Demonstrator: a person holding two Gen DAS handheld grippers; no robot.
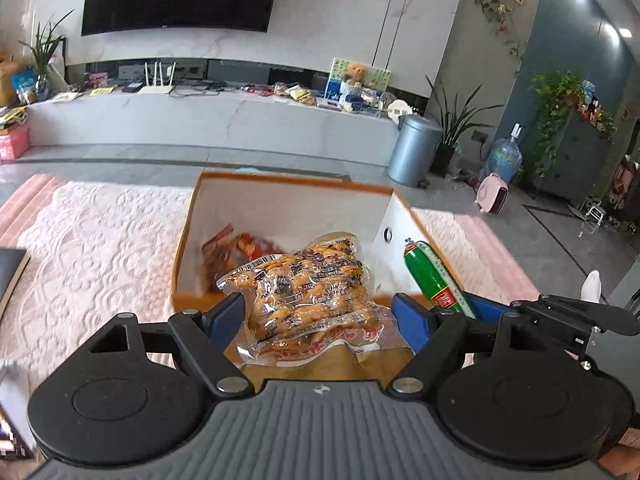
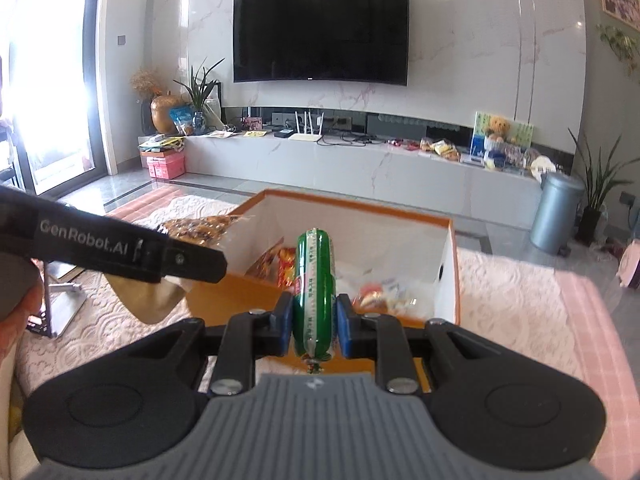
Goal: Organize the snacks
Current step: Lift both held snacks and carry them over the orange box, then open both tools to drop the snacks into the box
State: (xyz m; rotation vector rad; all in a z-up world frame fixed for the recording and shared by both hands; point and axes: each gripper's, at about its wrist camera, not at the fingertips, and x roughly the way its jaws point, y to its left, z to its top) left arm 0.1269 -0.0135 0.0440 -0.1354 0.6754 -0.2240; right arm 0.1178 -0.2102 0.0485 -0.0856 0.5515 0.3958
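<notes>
An open orange box (image 1: 288, 184) with white inner walls stands on a pale quilted cover, with red snack packs (image 1: 236, 248) inside. My left gripper (image 1: 318, 312) is shut wide on a clear bag of orange-brown snacks (image 1: 308, 284), held just above the box's near edge. My right gripper (image 2: 313, 312) is shut on a green sausage-shaped pack (image 2: 314, 272) that points forward over the box (image 2: 360, 210). In the left wrist view the green pack (image 1: 430, 276) hangs beside the box's right wall. One left-gripper finger (image 2: 180, 258) crosses the right wrist view, the snack bag (image 2: 200, 230) above it.
The quilted cover (image 1: 100, 248) spreads around the box. A dark book (image 1: 12, 272) lies at its left edge and a metal stand (image 2: 60, 304) at the near left. Beyond are a grey bin (image 1: 414, 148), a pink heater (image 1: 494, 194) and a long TV console (image 2: 360, 160).
</notes>
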